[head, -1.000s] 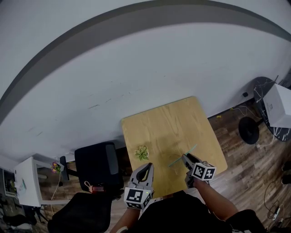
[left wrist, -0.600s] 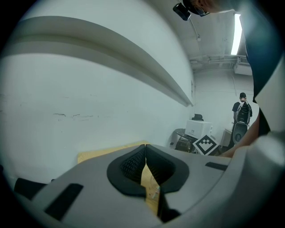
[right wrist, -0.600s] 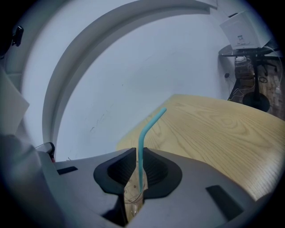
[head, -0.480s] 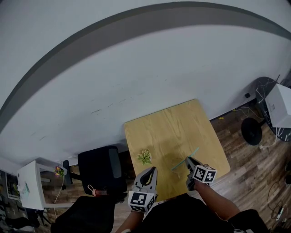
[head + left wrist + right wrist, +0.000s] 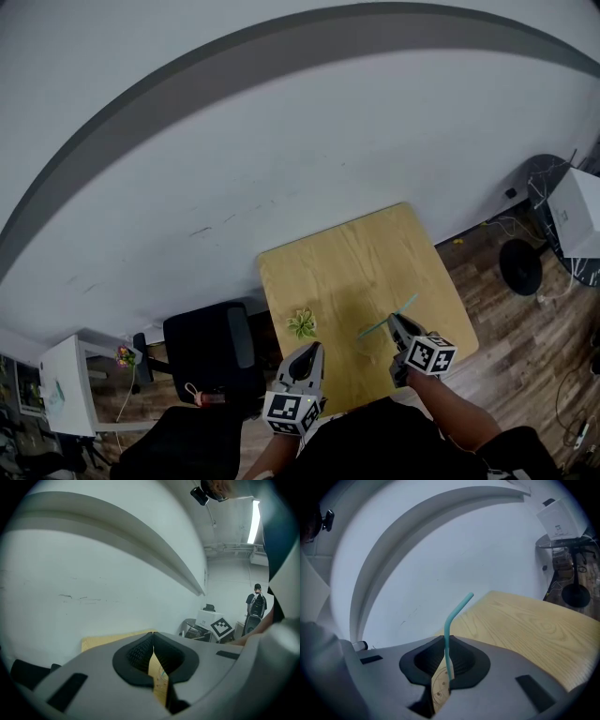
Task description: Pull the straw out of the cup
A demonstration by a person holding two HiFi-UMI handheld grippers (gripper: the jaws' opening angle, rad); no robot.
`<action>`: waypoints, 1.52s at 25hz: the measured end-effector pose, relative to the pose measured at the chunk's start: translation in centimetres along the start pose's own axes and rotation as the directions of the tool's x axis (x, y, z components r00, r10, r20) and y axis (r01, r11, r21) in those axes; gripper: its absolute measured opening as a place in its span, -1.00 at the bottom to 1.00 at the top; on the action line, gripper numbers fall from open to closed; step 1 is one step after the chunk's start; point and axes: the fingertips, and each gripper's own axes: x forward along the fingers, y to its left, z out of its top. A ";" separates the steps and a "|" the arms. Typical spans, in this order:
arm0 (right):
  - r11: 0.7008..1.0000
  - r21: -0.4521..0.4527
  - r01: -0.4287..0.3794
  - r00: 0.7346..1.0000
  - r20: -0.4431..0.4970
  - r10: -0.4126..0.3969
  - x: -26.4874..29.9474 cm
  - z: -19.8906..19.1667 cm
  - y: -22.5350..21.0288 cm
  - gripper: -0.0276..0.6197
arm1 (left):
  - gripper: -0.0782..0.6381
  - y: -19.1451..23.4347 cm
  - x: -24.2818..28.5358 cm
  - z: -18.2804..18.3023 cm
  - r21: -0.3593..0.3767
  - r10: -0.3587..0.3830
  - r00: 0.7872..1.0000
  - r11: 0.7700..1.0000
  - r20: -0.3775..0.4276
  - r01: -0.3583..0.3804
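Note:
A teal bendy straw [image 5: 375, 327] hangs slanted over the near right part of the wooden table [image 5: 347, 258]. My right gripper [image 5: 395, 322] is shut on its stem. In the right gripper view the straw [image 5: 452, 616] rises from between the dark pads and bends to the right at its top, with the right gripper [image 5: 446, 644] pinching it low down. My left gripper [image 5: 307, 350] hovers at the table's near edge, tips together. In its own view the left gripper [image 5: 152, 641] shows pads that meet with nothing between them. I cannot make out a cup in any view.
A small green leafy thing [image 5: 301, 323] lies on the table just beyond the left gripper. Black office chairs [image 5: 211, 347] stand left of the table. A white box [image 5: 577, 211] and a round black base [image 5: 520, 267] sit at the right. A person [image 5: 257, 606] stands far off.
My right gripper has risen a little with the straw in it, and the straw now sits higher and further right over the table. The left gripper has stayed put.

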 end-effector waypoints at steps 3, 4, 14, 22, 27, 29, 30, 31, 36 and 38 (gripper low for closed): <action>0.996 -0.088 -0.015 1.000 0.021 0.017 -0.3 1.5 1.5 -0.76 | -0.73 0.4 0.0 -0.2 -0.008 0.002 1.000 1.000 0.003 -0.002; 0.992 -0.127 -0.019 0.999 0.031 0.023 -0.4 2.2 2.1 -0.76 | -0.73 0.5 0.0 -0.2 -0.007 0.002 1.000 1.000 0.005 -0.002; 0.869 -0.494 -0.023 0.979 0.165 0.120 -3.1 8.9 9.5 -0.76 | -0.73 0.9 -0.2 0.8 -0.014 0.018 1.000 1.000 0.024 -0.017; 0.729 -0.682 0.052 0.936 0.289 0.203 -6.2 14.6 14.5 -0.76 | -0.73 0.8 -0.5 0.7 0.014 0.017 0.999 1.000 0.029 -0.017; 0.703 -0.708 0.070 0.915 0.326 0.237 -7.5 16.0 16.4 -0.76 | -0.72 0.7 -0.7 1.1 0.027 0.019 0.999 0.999 0.039 -0.020; 0.700 -0.710 0.075 0.913 0.331 0.238 -7.6 15.8 16.6 -0.76 | -0.73 0.6 -0.6 1.1 0.050 0.020 0.999 0.998 0.040 -0.022; 0.699 -0.711 0.078 0.914 0.331 0.235 -7.6 15.7 16.6 -0.76 | -0.73 0.5 -0.5 1.2 0.064 0.017 0.999 0.998 0.041 -0.020; 0.700 -0.710 0.078 0.915 0.330 0.232 -7.7 15.5 16.7 -0.76 | -0.73 0.3 -0.4 1.4 0.072 0.013 0.999 0.997 0.045 -0.016; 0.699 -0.714 0.048 0.919 0.306 0.250 -7.6 14.4 17.5 -0.78 | -0.73 0.1 -0.5 2.6 0.057 0.011 0.998 0.998 0.065 -0.015; 0.689 -0.723 0.043 0.917 0.302 0.260 -7.8 14.3 17.8 -0.78 | -0.72 0.3 -0.4 2.0 0.047 0.013 0.998 0.999 0.056 -0.016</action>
